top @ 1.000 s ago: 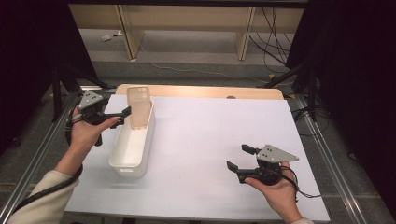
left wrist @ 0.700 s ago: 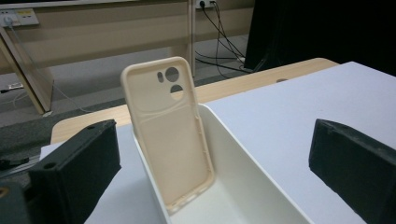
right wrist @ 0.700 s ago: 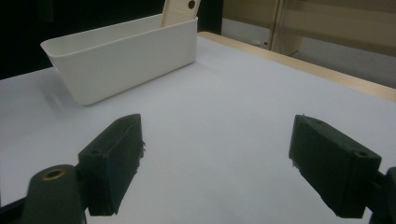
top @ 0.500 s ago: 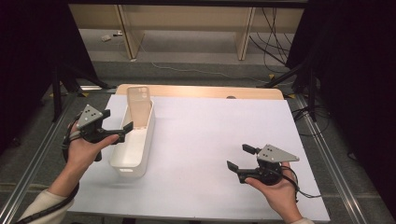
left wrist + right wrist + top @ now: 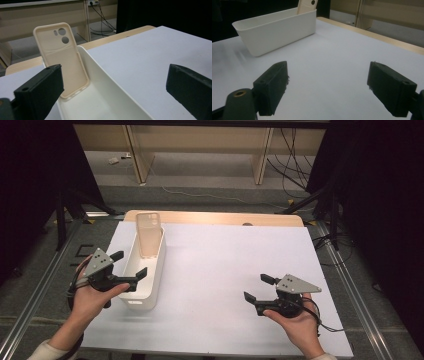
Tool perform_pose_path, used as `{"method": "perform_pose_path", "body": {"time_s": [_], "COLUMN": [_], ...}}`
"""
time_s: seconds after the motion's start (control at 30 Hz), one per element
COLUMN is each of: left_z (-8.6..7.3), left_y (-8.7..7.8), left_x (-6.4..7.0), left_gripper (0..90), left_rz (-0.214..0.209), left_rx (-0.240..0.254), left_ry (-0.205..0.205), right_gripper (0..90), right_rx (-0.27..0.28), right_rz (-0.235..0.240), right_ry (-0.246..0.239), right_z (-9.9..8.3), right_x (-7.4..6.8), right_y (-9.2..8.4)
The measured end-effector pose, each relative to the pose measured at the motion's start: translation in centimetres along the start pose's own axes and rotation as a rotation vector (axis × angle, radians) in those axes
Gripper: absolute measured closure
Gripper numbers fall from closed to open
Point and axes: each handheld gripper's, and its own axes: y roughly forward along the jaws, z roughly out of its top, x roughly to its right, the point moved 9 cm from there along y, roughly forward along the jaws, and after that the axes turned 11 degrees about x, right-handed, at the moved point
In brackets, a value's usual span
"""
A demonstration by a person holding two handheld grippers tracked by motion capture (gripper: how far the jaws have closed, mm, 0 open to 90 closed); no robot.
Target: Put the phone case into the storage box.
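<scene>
A cream phone case (image 5: 148, 234) (image 5: 63, 60) stands tilted inside a long white bin (image 5: 159, 270) (image 5: 105, 82), leaning on its far end wall with the camera holes at the top. My left gripper (image 5: 130, 263) (image 5: 112, 87) is open over the bin's near left side, well short of the case, holding nothing. My right gripper (image 5: 255, 287) (image 5: 327, 85) hovers open and empty just above the white table top at the front right. In the right gripper view the bin (image 5: 277, 30) lies ahead to the left, with the case's top (image 5: 305, 5) sticking out.
The white table top (image 5: 225, 260) has a wooden strip (image 5: 215, 218) along its far edge. Metal rails (image 5: 350, 290) run along both sides. Cables (image 5: 295, 150) lie on the floor beyond the table.
My left gripper has drawn back from the phone case toward the near end of the bin. The case stays leaning in place. The right gripper has not moved.
</scene>
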Motion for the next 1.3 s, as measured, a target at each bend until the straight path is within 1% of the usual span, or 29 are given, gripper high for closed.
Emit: {"method": "perform_pose_path", "body": {"time_s": [0.03, 0.13, 0.2, 0.23, 0.33, 0.37, 0.4, 0.43, 0.47, 0.53, 0.57, 0.6, 0.63, 0.7, 0.73, 0.77, 0.8, 0.83, 0.87, 0.9, 0.93, 1.0, 1.03, 1.07, 1.13, 1.2, 1.23, 1.27, 1.3], "left_z": [-0.1, -0.4, -0.6, -0.7, -1.0, -1.1, -1.2, -1.4, -1.4, -1.5, -1.6, -1.6, -1.7, -2.0, -2.1, -2.2, -2.3, -2.4, -2.4, -2.5, -2.5, -2.5, -2.5, -2.5, -2.5, -2.6, -2.6, -2.6, -2.6], "left_y": [-0.1, -0.2, -0.3, -0.4, -0.5, -0.5, -0.5, -0.6, -0.7, -0.8, -0.9, -0.9, -1.0, -1.2, -1.2, -1.3, -1.3, -1.3, -1.3, -1.5, -1.5, -1.4, -1.4, -1.4, -1.3, -1.3, -1.4, -1.4, -1.4], "left_x": [0.3, 1.1, 1.5, 1.6, 2.2, 2.3, 2.4, 2.6, 2.7, 2.9, 3.1, 3.2, 3.3, 3.5, 3.6, 3.7, 3.8, 3.9, 4.0, 4.0, 4.1, 4.2, 4.2, 4.3, 4.3, 4.3, 4.3, 4.4, 4.4], "left_gripper": [0.5, 0.4, 0.3, 0.3, 0.3, 0.3, 0.3, 0.1, 0.1, 0.1, 0.0, 0.0, 0.0, 0.0, 0.0, 0.0, 0.0, 0.0, 0.0, 0.0, 0.0, 0.0, 0.0, 0.0, 0.0, 0.0, 0.0, 0.0, 0.0], "left_rz": [-0.007, -0.03, -0.042, -0.049, -0.06, -0.065, -0.077, -0.075, -0.078, -0.086, -0.089, -0.091, -0.098, -0.102, -0.105, -0.11, -0.11, -0.12, -0.121, -0.118, -0.121, -0.127, -0.123, -0.121, -0.123, -0.125, -0.126, -0.125, -0.125], "left_rx": [-0.001, 0.0, 0.003, 0.003, 0.015, 0.014, 0.015, 0.012, 0.011, 0.017, 0.016, 0.019, 0.017, 0.013, 0.01, 0.009, 0.008, 0.012, 0.014, 0.008, 0.009, 0.012, 0.012, 0.012, 0.014, 0.013, 0.013, 0.015, 0.016], "left_ry": [-0.001, 0.009, 0.007, 0.017, 0.013, 0.02, 0.025, 0.02, 0.022, 0.029, 0.027, 0.022, 0.036, 0.034, 0.035, 0.038, 0.034, 0.034, 0.031, 0.04, 0.044, 0.036, 0.043, 0.037, 0.039, 0.041, 0.04, 0.036, 0.037], "right_gripper": [18.3, 18.3, 18.3, 18.3, 18.3, 18.3, 18.3, 18.3, 18.3, 18.3, 18.3, 18.3, 18.3, 18.3, 18.3, 18.2, 18.2, 18.2, 18.2, 18.2, 18.2, 18.2, 18.2, 18.2, 18.2, 18.2, 18.2, 18.2, 18.2], "right_rx": [0.007, 0.011, 0.015, 0.017, 0.015, 0.016, 0.01, -0.001, 0.009, 0.015, 0.001, 0.0, 0.017, 0.003, 0.004, -0.001, -0.001, 0.004, -0.004, -0.002, 0.006, -0.005, 0.011, 0.011, -0.007, -0.023, -0.022, 0.006, 0.001], "right_rz": [-0.007, -0.016, -0.005, -0.005, -0.006, -0.005, -0.003, 0.001, -0.007, -0.005, -0.013, -0.013, -0.005, 0.001, -0.001, -0.013, -0.013, -0.013, -0.012, -0.011, -0.014, -0.014, -0.02, -0.02, -0.012, -0.02, -0.019, -0.018, -0.016], "right_ry": [-0.021, -0.032, -0.025, -0.026, -0.029, -0.025, -0.011, 0.0, -0.024, -0.027, -0.026, -0.026, -0.02, -0.001, -0.007, -0.03, -0.028, -0.034, -0.021, -0.018, -0.036, -0.029, -0.028, -0.028, -0.026, -0.033, -0.032, -0.032, -0.031], "right_z": [0.1, 0.1, 0.2, 0.2, 0.2, 0.2, 0.1, 0.0, 0.1, 0.2, 0.1, 0.1, 0.2, 0.0, 0.0, 0.0, 0.0, 0.0, 0.0, 0.0, 0.0, -0.1, 0.0, 0.0, -0.1, -0.2, -0.2, 0.0, 0.0], "right_x": [0.2, 0.3, 0.2, 0.2, 0.2, 0.2, 0.1, 0.0, 0.2, 0.2, 0.2, 0.3, 0.2, 0.0, 0.1, 0.4, 0.3, 0.4, 0.3, 0.2, 0.4, 0.4, 0.4, 0.4, 0.3, 0.5, 0.4, 0.4, 0.4], "right_y": [0.0, 0.0, 0.0, 0.1, 0.0, 0.1, 0.0, 0.0, 0.0, 0.0, -0.1, -0.1, 0.1, 0.0, 0.0, 0.0, 0.0, 0.0, -0.1, -0.1, 0.0, -0.1, 0.1, 0.1, 0.0, -0.2, -0.2, 0.0, 0.0]}}
